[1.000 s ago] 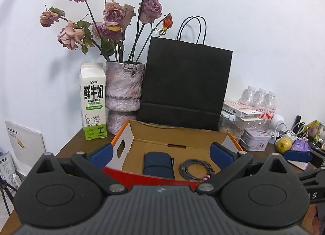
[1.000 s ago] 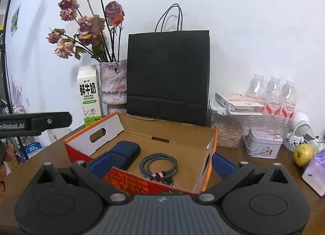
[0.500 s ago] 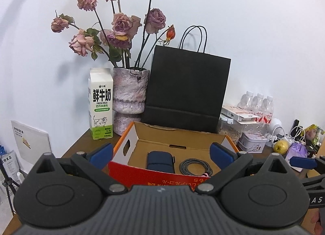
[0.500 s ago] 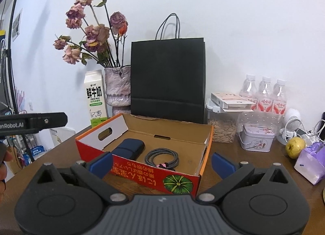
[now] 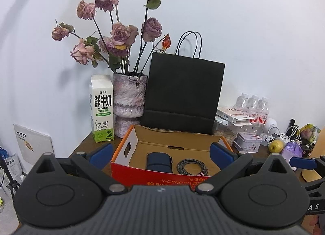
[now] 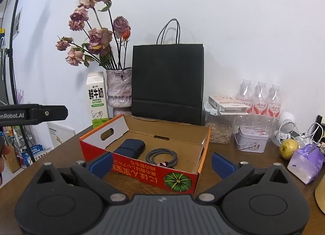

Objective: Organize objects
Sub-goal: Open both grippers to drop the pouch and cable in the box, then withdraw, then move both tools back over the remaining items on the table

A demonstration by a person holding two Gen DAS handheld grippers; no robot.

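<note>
An open red and orange cardboard box (image 5: 130,171) (image 6: 142,176) stands on the brown table. Inside lie a dark blue pouch (image 5: 159,159) (image 6: 130,148) and a coiled grey cable (image 5: 192,166) (image 6: 161,155). My left gripper (image 5: 161,152) is open and empty, held above the box's near wall. My right gripper (image 6: 161,162) is open and empty, in front of the box. The left gripper's finger (image 6: 48,113) shows at the left of the right wrist view, and the right gripper's finger (image 5: 302,163) shows at the right of the left wrist view.
Behind the box stand a milk carton (image 5: 101,109), a vase of dried roses (image 5: 130,95) and a black paper bag (image 5: 182,93). To the right are a seed jar (image 6: 220,130), a tin (image 6: 251,140), water bottles (image 6: 260,99), an apple (image 6: 288,148) and a purple bag (image 6: 306,161).
Both grippers have pulled back from the box and risen. The box now looks smaller and farther. Both stay open and empty.
</note>
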